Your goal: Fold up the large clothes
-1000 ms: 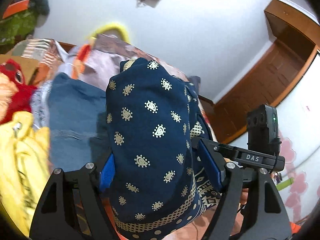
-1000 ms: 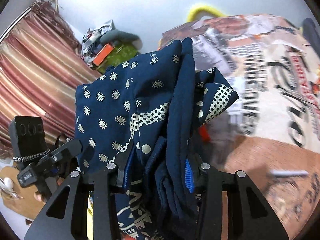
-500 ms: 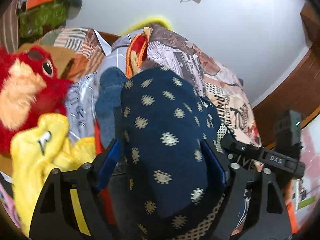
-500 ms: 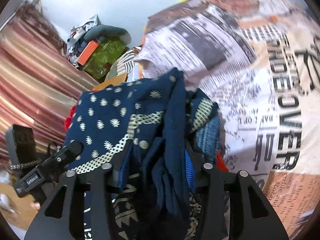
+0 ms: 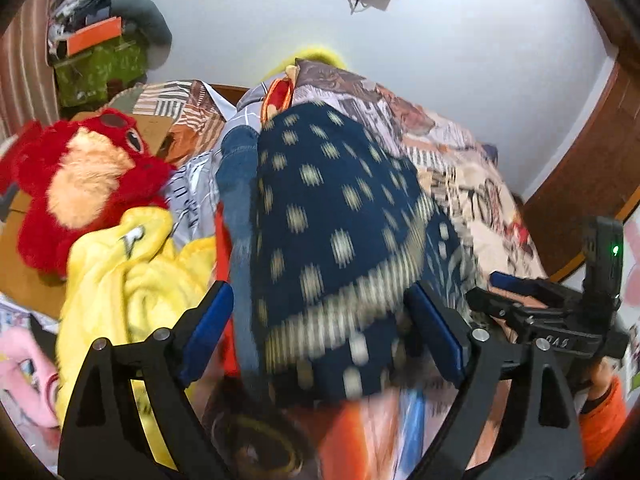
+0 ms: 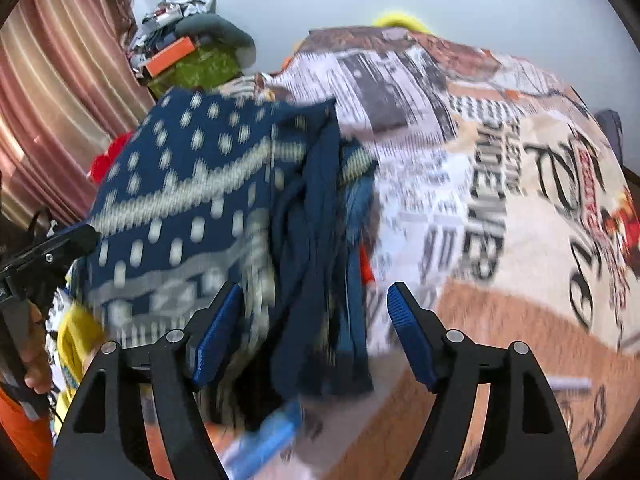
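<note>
Opening both tools; left tool [image 5: 320, 332] apart; right tool [image 6: 312, 336] apart; navy garment [image 5: 332, 232] between pads, unclamped

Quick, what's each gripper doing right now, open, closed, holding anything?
Left gripper: fingers just opening, wide around the navy patterned garment; grip unclear.
Right gripper: fingers just opening; the garment hangs between them, released.

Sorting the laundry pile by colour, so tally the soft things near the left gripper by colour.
Navy printed: 1, the navy patterned garment
Denim blue: 1, the jeans
Yellow: 1, the yellow garment
Red: 1, the red plush toy
Pink: 1, a pink soft item, kind unclear
Total: 5
</note>
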Motion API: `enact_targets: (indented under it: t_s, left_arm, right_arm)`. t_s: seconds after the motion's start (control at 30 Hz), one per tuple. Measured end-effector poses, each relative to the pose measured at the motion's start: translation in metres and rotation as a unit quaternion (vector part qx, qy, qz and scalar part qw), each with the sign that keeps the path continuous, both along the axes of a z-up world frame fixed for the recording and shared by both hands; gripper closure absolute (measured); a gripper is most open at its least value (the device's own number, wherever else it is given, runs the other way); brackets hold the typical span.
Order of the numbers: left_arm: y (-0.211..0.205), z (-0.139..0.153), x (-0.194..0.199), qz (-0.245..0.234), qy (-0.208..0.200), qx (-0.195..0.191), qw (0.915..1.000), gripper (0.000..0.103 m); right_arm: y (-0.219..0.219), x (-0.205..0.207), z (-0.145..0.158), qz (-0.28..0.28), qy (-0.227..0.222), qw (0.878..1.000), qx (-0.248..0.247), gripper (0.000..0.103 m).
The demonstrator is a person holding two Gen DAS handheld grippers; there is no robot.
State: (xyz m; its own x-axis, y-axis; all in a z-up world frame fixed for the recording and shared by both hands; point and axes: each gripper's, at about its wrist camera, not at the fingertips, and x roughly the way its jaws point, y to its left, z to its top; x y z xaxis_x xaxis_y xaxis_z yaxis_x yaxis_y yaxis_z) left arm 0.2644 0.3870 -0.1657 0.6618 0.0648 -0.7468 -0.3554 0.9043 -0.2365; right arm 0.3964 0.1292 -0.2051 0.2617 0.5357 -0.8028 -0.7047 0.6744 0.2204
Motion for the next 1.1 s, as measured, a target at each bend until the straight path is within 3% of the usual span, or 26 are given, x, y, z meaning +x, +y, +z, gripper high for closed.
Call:
enact_targets:
  t_s: [0.13, 0.23, 0.4, 0.53, 0.67, 0.8, 1.0, 1.1]
  left_arm:
    - [-0.032, 0.001, -0.021, -0.010, 0.032, 0.046, 0.9984, 0.014]
    - [-0.051, 0.018, -0.040, -0.011, 0.023, 0.062, 0.9978, 0.014]
    - [-0.079, 0.077, -0.078, -0.006, -0.035, 0.092, 0.9951, 0.014]
    - [-0.106, 0.132, -0.114, -0.003, -0.100, 0.121, 0.9875, 0.014]
    - [-0.138, 0.184, -0.160, 0.000, -0.179, 0.153, 0.9719, 0.014]
    - [-0.173, 0.217, -0.205, 0.009, -0.244, 0.188, 0.9513, 0.013]
    - [-0.208, 0.230, -0.254, 0.031, -0.301, 0.213, 0.9288, 0.014]
    - [-0.218, 0.229, -0.269, 0.039, -0.315, 0.228, 0.9203, 0.013]
  right_arm:
    - [-0.028, -0.019, 0.004, -0.018, 0.011, 1.000, 0.007, 0.031]
    - [-0.043, -0.031, 0.025, -0.021, 0.021, 0.999, 0.034, 0.031]
    - [-0.065, -0.064, 0.086, -0.017, -0.033, 0.996, 0.079, 0.031]
    - [-0.092, -0.101, 0.151, -0.009, -0.104, 0.984, 0.141, 0.031]
    - [-0.119, -0.151, 0.203, -0.011, -0.186, 0.962, 0.199, 0.031]
    - [-0.136, -0.201, 0.230, -0.010, -0.258, 0.937, 0.234, 0.031]
    - [-0.151, -0.251, 0.238, -0.025, -0.307, 0.915, 0.260, 0.031]
    - [-0.153, -0.266, 0.235, -0.034, -0.326, 0.909, 0.256, 0.031]
